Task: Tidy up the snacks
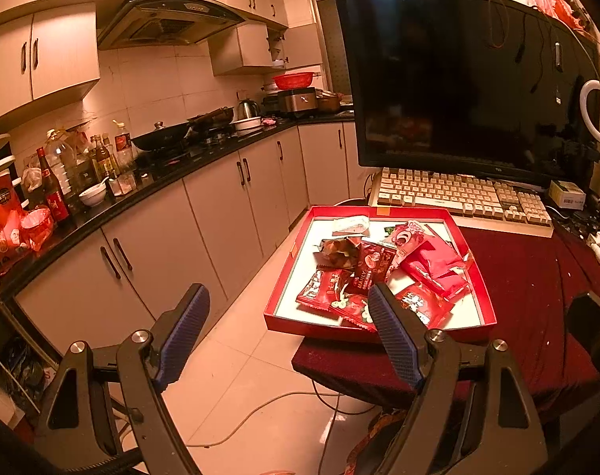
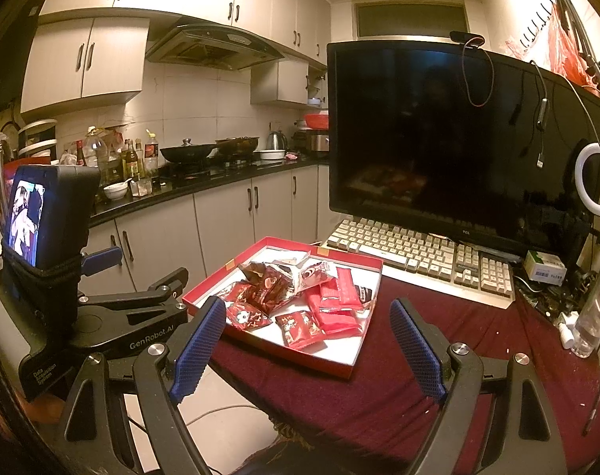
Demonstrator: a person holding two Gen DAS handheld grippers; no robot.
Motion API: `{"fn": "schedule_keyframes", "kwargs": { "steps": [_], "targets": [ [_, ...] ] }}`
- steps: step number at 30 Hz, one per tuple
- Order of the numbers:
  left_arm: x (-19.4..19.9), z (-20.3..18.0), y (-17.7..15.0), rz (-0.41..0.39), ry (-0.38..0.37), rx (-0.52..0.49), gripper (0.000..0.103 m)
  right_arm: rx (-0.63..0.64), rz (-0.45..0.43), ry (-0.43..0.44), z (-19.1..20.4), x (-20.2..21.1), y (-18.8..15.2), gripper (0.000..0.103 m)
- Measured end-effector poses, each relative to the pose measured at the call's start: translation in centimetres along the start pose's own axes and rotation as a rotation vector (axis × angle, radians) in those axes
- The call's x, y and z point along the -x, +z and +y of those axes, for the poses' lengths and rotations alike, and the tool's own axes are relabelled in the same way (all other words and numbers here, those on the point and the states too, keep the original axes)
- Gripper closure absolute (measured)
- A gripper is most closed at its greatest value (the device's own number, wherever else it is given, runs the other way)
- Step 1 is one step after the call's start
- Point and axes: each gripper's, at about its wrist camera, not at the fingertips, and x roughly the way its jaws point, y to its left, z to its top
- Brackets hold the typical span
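A shallow red tray (image 1: 379,211) (image 2: 355,259) with a white floor lies on the dark red tablecloth (image 1: 529,277); its left corner juts past the table edge. Loose in it are several snack packets: flat red bars (image 1: 434,267) (image 2: 339,297), small red packets (image 1: 321,287) (image 2: 300,326), a crumpled brown packet (image 1: 337,251) (image 2: 264,277) and a pink cartoon packet (image 1: 409,233) (image 2: 314,273). My left gripper (image 1: 287,291) hovers open before the tray's near left corner, holding nothing. My right gripper (image 2: 308,304) is open and bare over the tray's near edge. The left gripper (image 2: 141,265) also shows, left of the tray.
Behind the tray lie a beige keyboard (image 1: 458,194) (image 2: 418,253) and a large dark monitor (image 1: 458,79) (image 2: 438,138). A ring light (image 2: 597,178) and a clear bottle (image 2: 593,312) stand at right. The kitchen counter (image 1: 141,182) with bottles and pans runs along the left. A cable (image 1: 260,407) crosses the floor.
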Motion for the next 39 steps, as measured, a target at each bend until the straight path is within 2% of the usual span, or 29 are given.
{"fn": "schedule_keyframes", "kwargs": {
  "steps": [39],
  "targets": [
    [0.17, 0.49, -0.21, 0.016, -0.007, 0.015, 0.02, -0.004, 0.001, 0.0, 0.1, -0.1, -0.06, 0.017]
  ]
}}
